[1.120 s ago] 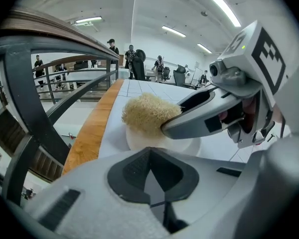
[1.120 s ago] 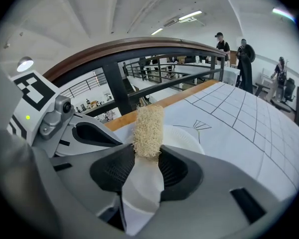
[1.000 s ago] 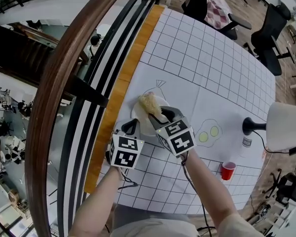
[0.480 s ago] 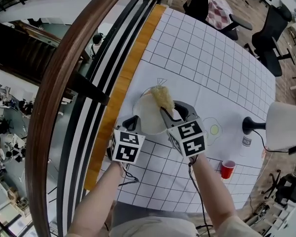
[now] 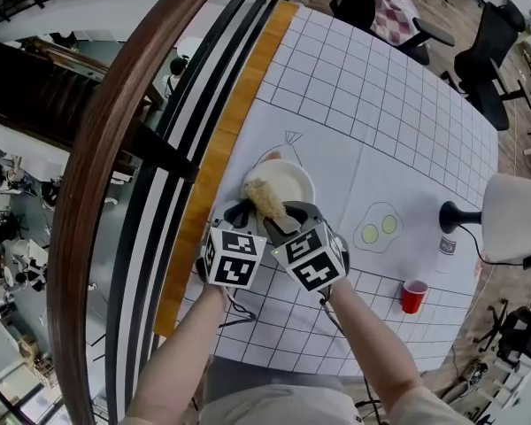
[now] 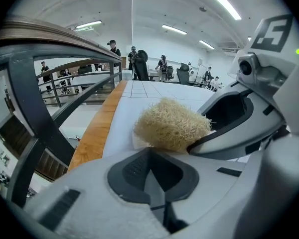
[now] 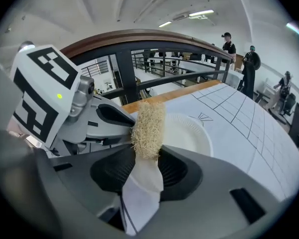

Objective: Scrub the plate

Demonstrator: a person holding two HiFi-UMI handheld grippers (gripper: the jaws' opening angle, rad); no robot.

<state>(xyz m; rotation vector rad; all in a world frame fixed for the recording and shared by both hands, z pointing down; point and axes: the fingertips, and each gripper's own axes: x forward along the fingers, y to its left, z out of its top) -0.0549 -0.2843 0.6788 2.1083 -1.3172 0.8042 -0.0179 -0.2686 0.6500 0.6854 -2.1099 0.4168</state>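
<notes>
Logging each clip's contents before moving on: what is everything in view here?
table cover: one, white, black grid
plate: one, white, on the table cover's left part
scrubber: one, tan with white handle, over the plate
egg drawing: one, yellow yolks, right of the plate
cup: one, red, near right
lamp: one, white shade, black base, far right
chairs: at least two, black, beyond the table cover
railing: one, brown, left
left gripper: one, grey, shut on the plate's near rim
right gripper: one, grey, jaws just closed further on the scrubber's handle

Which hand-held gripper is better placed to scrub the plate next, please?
Right: the right hand-held gripper clamps the scrubber over the plate; the left hand-held gripper is shut on the plate's rim.
</notes>
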